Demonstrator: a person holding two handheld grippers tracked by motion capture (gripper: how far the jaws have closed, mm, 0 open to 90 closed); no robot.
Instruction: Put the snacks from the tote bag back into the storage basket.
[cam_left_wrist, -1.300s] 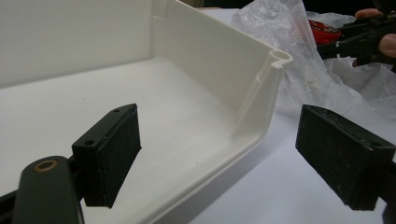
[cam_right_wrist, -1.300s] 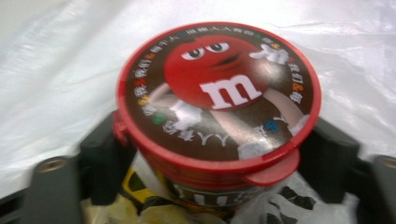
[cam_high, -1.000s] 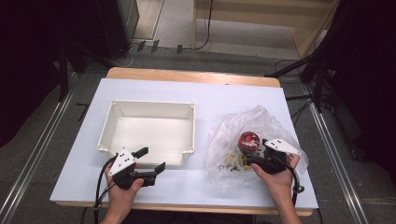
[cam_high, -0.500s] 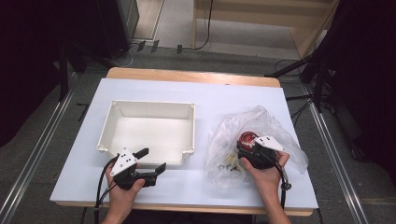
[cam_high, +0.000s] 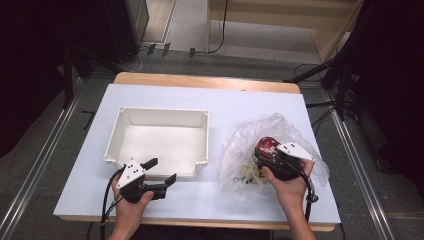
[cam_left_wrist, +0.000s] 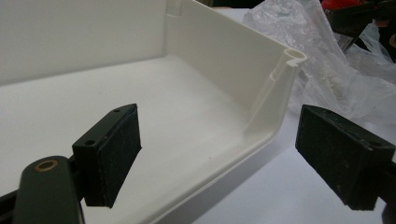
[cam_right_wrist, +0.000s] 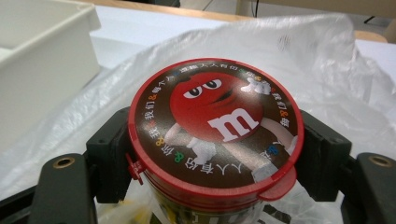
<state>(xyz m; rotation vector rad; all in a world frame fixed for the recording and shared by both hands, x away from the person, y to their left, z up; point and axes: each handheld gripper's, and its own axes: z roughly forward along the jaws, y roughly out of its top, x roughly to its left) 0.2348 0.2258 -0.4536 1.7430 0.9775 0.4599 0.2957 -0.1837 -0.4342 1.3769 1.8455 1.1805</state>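
Note:
A round candy tub (cam_right_wrist: 215, 121) with a red rim and a red cartoon face on its lid sits in a crumpled clear plastic bag (cam_high: 280, 125) at the table's right. My right gripper (cam_high: 264, 156) has just been closing, and its black pads (cam_right_wrist: 109, 154) now press the tub's two sides just under the lid. A white plastic tray (cam_high: 162, 111) stands empty at centre left. Near its front right corner my left gripper (cam_high: 162, 170) is held open, with the tray's rim (cam_left_wrist: 292, 56) ahead of the jaws and nothing between them.
The white table top (cam_high: 250, 100) ends in a wooden strip at the far edge. Small pale items lie inside the bag (cam_high: 247, 172) beside the tub. Metal rails run along the floor on both sides.
My right gripper has shifted a little left and closed in on the candy tub, which now stands slightly higher in the bag. The left hand has not moved.

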